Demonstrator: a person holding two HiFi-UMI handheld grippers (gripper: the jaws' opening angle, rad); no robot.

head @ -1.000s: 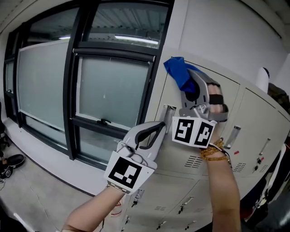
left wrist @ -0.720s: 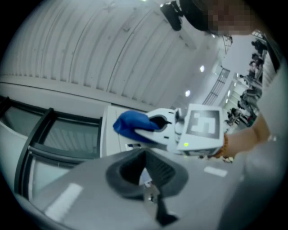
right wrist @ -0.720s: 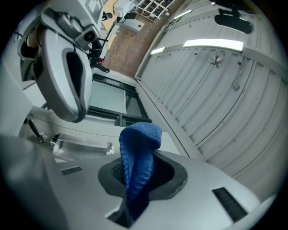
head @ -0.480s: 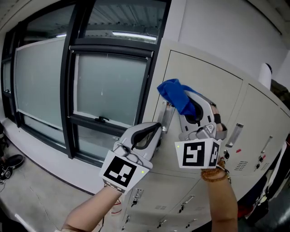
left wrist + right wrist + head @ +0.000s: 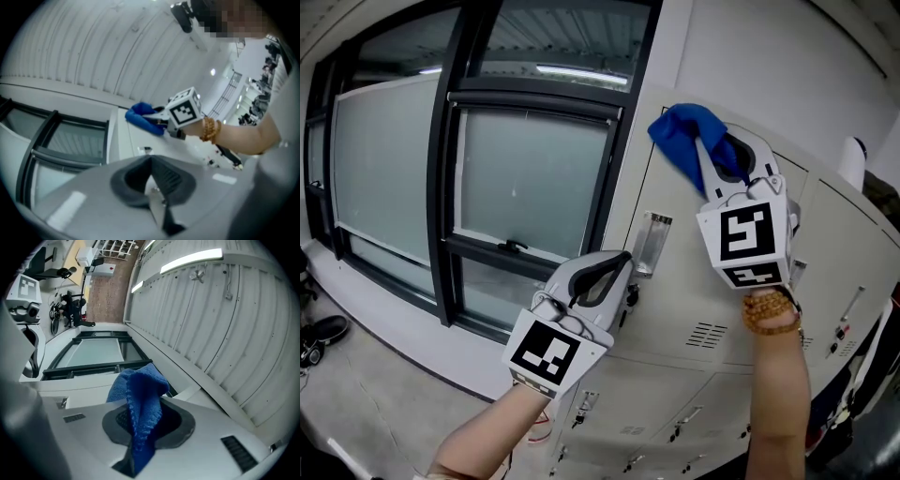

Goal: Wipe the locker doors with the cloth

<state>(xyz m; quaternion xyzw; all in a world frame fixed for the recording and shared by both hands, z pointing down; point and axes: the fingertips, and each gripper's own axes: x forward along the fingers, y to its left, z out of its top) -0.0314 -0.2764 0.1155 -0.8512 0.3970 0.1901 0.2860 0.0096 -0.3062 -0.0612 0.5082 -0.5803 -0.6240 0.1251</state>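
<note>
A blue cloth (image 5: 686, 142) is pressed near the top left corner of a cream locker door (image 5: 712, 281). My right gripper (image 5: 719, 161) is shut on the cloth (image 5: 140, 413), which bunches out ahead of its jaws. My left gripper (image 5: 614, 269) hangs lower, close to the door's metal handle (image 5: 646, 244), shut with nothing in it. In the left gripper view the jaws meet with nothing between them, and the right gripper (image 5: 159, 119) with the cloth (image 5: 140, 117) shows against the door beyond.
A dark-framed window (image 5: 525, 178) adjoins the lockers on the left. More locker doors (image 5: 844, 272) run to the right, and smaller ones (image 5: 675, 422) sit below. A vent slot (image 5: 706, 335) sits low on the door.
The right gripper has carried the cloth up from the door's left edge beside the handle to its top left corner. The left gripper has barely moved.
</note>
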